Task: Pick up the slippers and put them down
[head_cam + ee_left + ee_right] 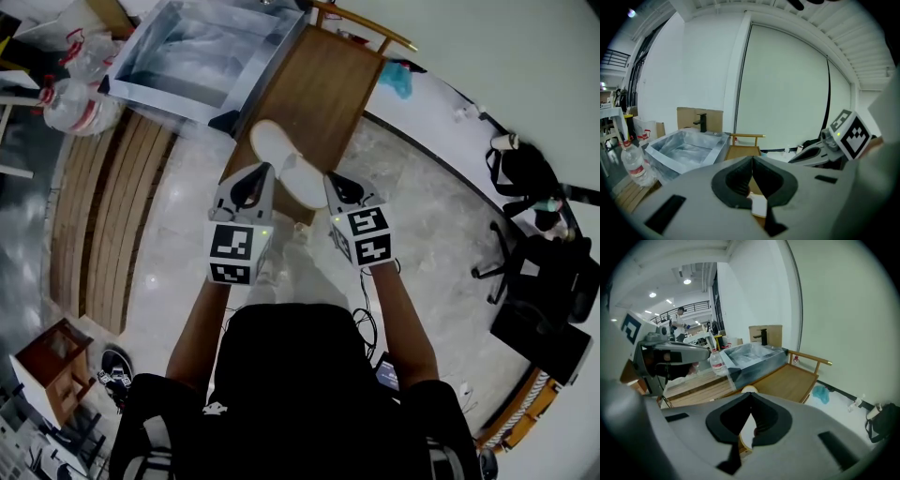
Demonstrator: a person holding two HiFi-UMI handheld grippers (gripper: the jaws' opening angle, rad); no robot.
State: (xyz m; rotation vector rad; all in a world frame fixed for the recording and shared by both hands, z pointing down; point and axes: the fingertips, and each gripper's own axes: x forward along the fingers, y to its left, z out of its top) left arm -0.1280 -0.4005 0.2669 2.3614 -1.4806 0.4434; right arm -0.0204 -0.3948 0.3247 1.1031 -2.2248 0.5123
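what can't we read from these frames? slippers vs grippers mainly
- Head view: the near ends of the slippers on the wooden table lie under the left gripper and right gripper. Touching or apart: cannot tell.
- Left gripper view: only a white sliver shows below the shut jaws; the gripper body hides the rest.
- Right gripper view: same, another white sliver.
- Right gripper view: distant person too small.

White fabric slippers on a brown wooden table.
Side by side near its front edge; grey metal sink behind-left, clear plastic bottles left of that.
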